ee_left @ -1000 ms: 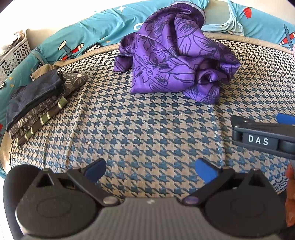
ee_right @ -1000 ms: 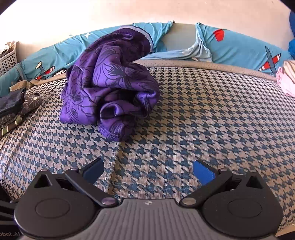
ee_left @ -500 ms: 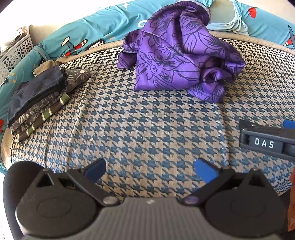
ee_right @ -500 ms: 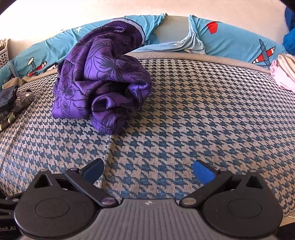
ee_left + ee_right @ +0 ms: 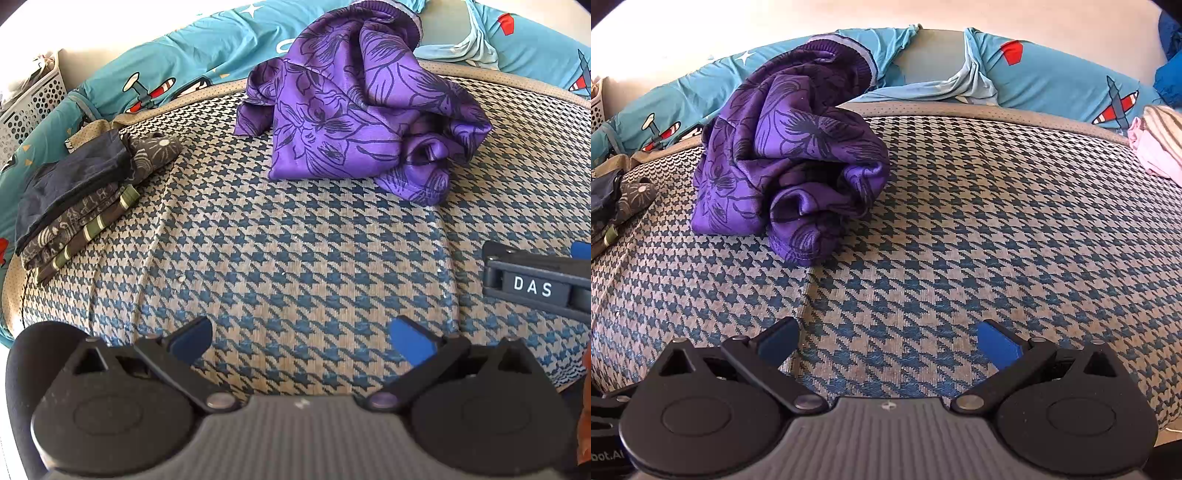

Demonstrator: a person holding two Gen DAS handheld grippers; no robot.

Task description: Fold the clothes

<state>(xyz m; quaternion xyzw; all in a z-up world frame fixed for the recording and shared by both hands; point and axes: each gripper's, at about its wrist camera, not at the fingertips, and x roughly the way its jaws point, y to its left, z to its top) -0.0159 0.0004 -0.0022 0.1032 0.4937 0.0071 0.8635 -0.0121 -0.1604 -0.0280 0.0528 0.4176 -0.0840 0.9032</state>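
Purple garment (image 5: 354,122) lies crumpled at upper centre on the checked mat (image 5: 295,258); left gripper (image 5: 301,341) and right gripper (image 5: 888,341), lower frame, gape released, grasping nothing

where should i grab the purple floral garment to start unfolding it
Take the purple floral garment by the rolled hem end sticking out toward the grippers, coming in low from the near side. It lies free on the houndstooth mat, clear of the bunched-up bulk behind.

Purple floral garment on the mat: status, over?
Left gripper and right gripper open, empty. Crumpled purple floral garment unfolded, untouched on the houndstooth woven mat. Path clear.
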